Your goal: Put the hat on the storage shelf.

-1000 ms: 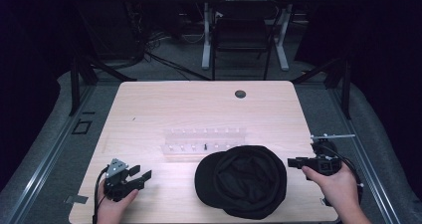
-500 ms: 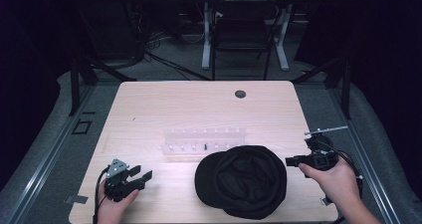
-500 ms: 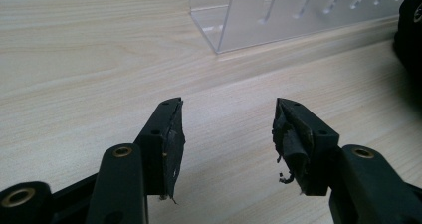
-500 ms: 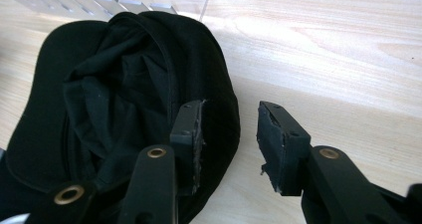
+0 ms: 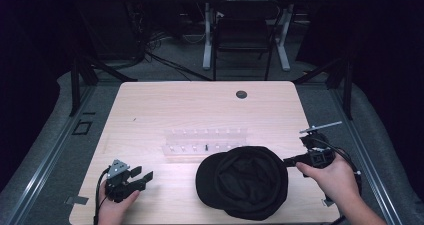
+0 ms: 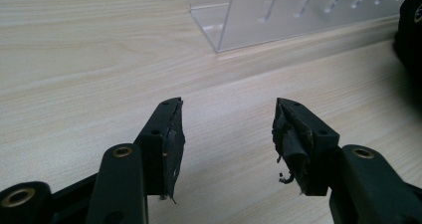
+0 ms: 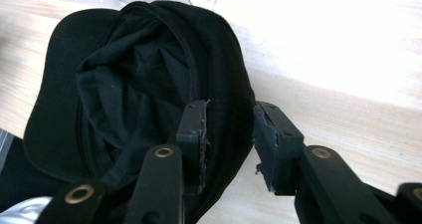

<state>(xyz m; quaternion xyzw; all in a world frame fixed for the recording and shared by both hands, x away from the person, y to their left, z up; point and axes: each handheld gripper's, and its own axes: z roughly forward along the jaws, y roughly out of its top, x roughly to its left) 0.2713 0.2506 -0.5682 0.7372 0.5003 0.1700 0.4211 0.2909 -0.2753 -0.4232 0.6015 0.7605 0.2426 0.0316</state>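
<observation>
1. Black cap [image 5: 242,182] lies upside down on the wooden table [image 5: 200,110], near the front edge, a bit right of centre. Opening faces up, inner lining visible in the high view & right gripper view [image 7: 144,84].

2. Right gripper [image 5: 292,160] sits at the cap's 3 o'clock side in the high view, held by the person's right hand [image 5: 327,177]. Jaw tips point toward 9 o'clock, at the cap rim.

3. Right gripper view: right gripper [image 7: 229,129] has its 2 jaws straddling the cap's rim, 1 jaw inside the opening, 1 outside over the table. Jaws are parted w/ the rim fabric between them; gap remains on the outer side, so not clamped. Inner pad looks to be touching the fabric; can't tell for sure.

4. Left gripper [image 5: 142,177] rests low at the table's front-left, approx 9 o'clock from the cap & well apart from it, held by the left hand [image 5: 115,205].

5. Left gripper view: left gripper [image 6: 226,134] has its jaws spread wide, nothing between them, bare wood beneath. Pads look worn & frayed.

6. Clear plastic rack [image 5: 206,141] w/ slots stands just beyond the cap at its 11 o'clock, close to the cap's far edge. Also seen at 1 o'clock in the left gripper view [image 6: 278,20].

7. Small dark round hole [image 5: 241,94] in the table near its far edge, 12 o'clock from the cap.
</observation>
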